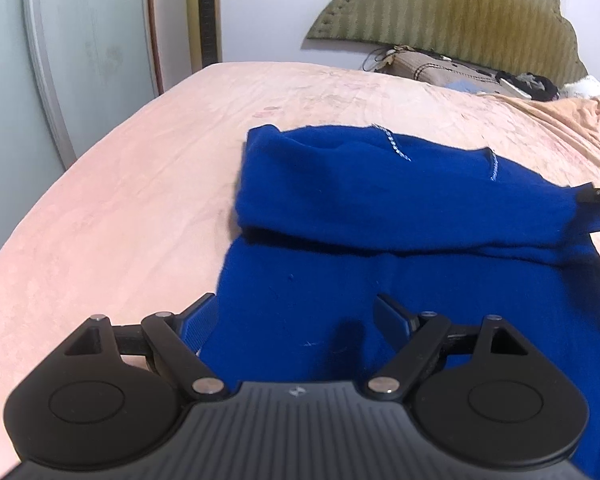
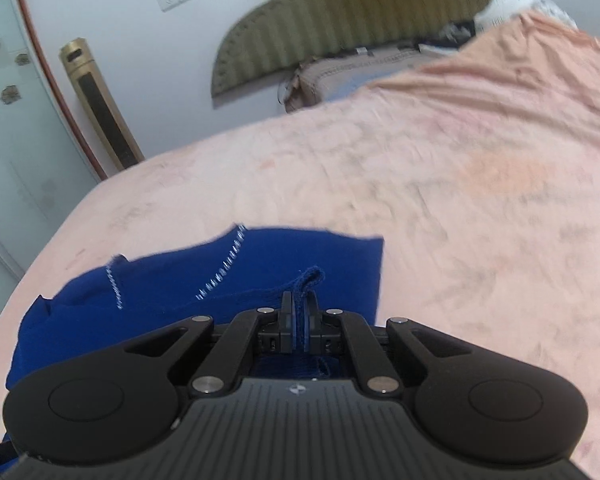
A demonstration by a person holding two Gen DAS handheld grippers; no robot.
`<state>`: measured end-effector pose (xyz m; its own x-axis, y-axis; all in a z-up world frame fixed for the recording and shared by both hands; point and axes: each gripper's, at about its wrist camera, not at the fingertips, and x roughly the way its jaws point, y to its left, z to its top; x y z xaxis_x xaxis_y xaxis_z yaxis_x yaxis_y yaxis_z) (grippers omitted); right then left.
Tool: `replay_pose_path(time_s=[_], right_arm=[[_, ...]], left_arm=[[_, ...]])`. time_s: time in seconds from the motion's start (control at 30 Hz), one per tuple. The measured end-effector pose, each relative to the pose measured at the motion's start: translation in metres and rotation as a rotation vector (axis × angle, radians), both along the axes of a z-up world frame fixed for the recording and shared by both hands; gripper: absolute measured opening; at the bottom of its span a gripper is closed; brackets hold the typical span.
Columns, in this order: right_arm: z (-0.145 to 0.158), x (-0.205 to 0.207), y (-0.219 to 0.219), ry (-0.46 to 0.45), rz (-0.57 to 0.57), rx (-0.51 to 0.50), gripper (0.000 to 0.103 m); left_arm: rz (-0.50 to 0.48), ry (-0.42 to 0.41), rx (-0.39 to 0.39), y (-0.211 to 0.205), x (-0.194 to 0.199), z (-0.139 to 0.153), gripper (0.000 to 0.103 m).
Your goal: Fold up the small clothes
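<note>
A small blue garment (image 1: 380, 208) with pale stitching lies on the pink bed sheet (image 1: 148, 184), its far part folded back over the near part. My left gripper (image 1: 296, 312) is open, its fingers spread low over the near blue cloth, holding nothing. My right gripper (image 2: 299, 312) is shut on an edge of the blue garment (image 2: 228, 280), with a tab of cloth sticking up between the fingers. Its tip also shows in the left wrist view (image 1: 592, 196), pinching the right corner of the folded layer.
A padded green headboard (image 1: 460, 8) and a brown pillow (image 1: 432, 66) with dark clutter stand at the far end of the bed. A gold tower unit (image 2: 100, 108) and a glass door (image 1: 40, 60) stand beside the bed's left edge.
</note>
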<state>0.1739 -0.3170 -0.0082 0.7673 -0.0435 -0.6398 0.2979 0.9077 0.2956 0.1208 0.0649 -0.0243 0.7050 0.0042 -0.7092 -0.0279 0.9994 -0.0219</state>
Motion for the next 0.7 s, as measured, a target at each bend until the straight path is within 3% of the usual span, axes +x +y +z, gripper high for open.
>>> replay_pose_path(time_s=[0.1, 0.17, 0.23, 0.3, 0.33, 0.47, 0.7], right_arm=[[-0.010, 0.000, 0.003, 0.035, -0.013, -0.021, 0.032], [-0.010, -0.012, 0.014, 0.017, -0.037, -0.100, 0.060], [-0.005, -0.025, 0.025, -0.014, -0.046, -0.166, 0.063], [-0.001, -0.038, 0.036, -0.044, 0.004, -0.165, 0.065], [-0.001, -0.043, 0.041, -0.048, 0.039, -0.151, 0.071], [-0.011, -0.055, 0.063, 0.000, 0.118, -0.157, 0.085], [-0.018, -0.074, 0.092, 0.051, 0.124, -0.148, 0.095]], left_arm=[[-0.004, 0.001, 0.017, -0.004, -0.002, -0.001, 0.085], [0.000, 0.003, 0.018, -0.005, -0.002, -0.001, 0.085], [0.009, 0.012, 0.010, -0.004, -0.003, -0.002, 0.085], [0.009, 0.022, 0.003, -0.005, -0.003, -0.004, 0.085], [0.009, 0.024, 0.006, -0.006, -0.003, -0.004, 0.085], [0.003, 0.020, 0.027, -0.012, -0.008, -0.005, 0.085], [-0.002, 0.020, 0.036, -0.017, -0.014, -0.006, 0.085]])
